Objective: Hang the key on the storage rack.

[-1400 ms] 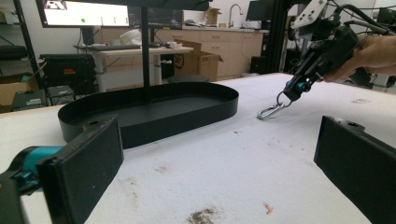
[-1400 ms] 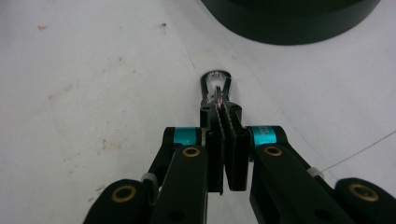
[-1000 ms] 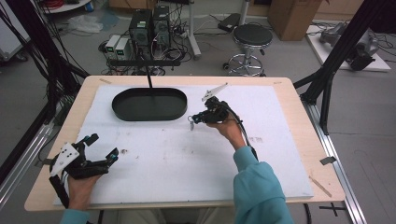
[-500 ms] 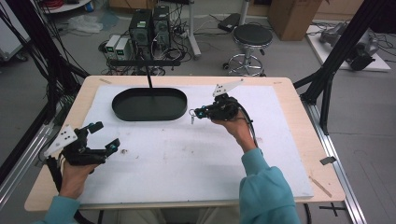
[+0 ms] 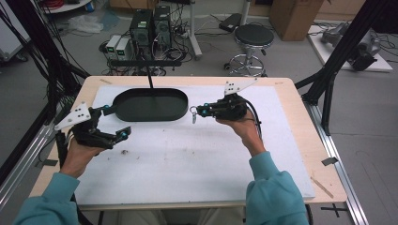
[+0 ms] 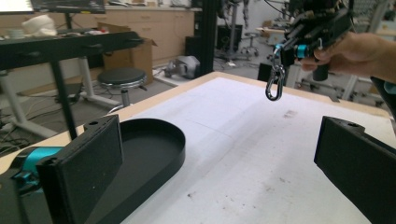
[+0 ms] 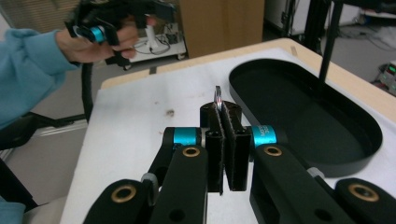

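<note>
Silver metal carabiner clip (image 6: 274,84) hung from the right gripper (image 5: 196,111), whose jaws were pressed together on what looked like its top ring, just right of centre in the high view, above the white foam mat (image 5: 197,159). Left gripper (image 5: 117,123), jaws spread wide, hovered at mid-left just beside the black oval plastic tray (image 5: 149,104).

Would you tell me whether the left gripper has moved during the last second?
Yes. In the high view the left gripper has gone up the table from near its front edge toward the black tray.
</note>
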Demonstrator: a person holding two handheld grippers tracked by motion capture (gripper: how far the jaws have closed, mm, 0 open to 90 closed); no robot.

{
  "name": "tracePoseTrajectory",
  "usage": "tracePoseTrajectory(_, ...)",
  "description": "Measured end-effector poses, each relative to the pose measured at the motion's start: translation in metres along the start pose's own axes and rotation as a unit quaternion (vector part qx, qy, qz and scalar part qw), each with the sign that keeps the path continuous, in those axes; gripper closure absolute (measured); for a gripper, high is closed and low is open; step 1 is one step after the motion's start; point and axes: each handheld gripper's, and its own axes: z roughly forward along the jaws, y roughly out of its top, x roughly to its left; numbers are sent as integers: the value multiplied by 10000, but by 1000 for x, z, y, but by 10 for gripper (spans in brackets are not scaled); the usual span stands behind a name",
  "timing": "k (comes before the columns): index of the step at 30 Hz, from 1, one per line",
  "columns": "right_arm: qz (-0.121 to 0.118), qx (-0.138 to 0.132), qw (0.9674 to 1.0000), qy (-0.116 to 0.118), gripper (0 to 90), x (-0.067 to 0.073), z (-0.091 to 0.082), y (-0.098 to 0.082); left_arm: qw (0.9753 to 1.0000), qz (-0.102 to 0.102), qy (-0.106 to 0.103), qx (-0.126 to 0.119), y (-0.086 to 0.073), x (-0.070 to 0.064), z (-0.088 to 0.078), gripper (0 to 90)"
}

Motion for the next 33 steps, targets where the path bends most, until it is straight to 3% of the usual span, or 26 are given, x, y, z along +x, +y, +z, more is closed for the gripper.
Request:
tracePoseTrajectory(5, -114, -105, 9998, 101, 889, 6, -1, 3, 9992, 29, -352, 168, 9, -4, 17, 17)
tracePoseTrajectory(11, -209, -98, 9996, 184, 889, 12, 1, 6, 9987, -91, -445, 247, 18, -4, 30, 17)
tracePoseTrajectory(17, -299, -134, 9990, 292, 889, 16, 3, 8, 9948, 143, -931, 392, 25, -8, 49, 18)
tracePoseTrajectory(20, -303, -144, 9989, 335, 889, 18, 4, 10, 9933, 155, -1066, 416, 28, -11, 57, 23)
tracePoseTrajectory(23, -333, -158, 9986, 374, 889, 20, 6, 12, 9907, 232, -1251, 476, 31, -15, 66, 93)
tracePoseTrajectory(33, -442, -117, 9977, 493, 889, 24, 14, 13, 9828, 290, -1747, 529, 42, -24, 85, 98)
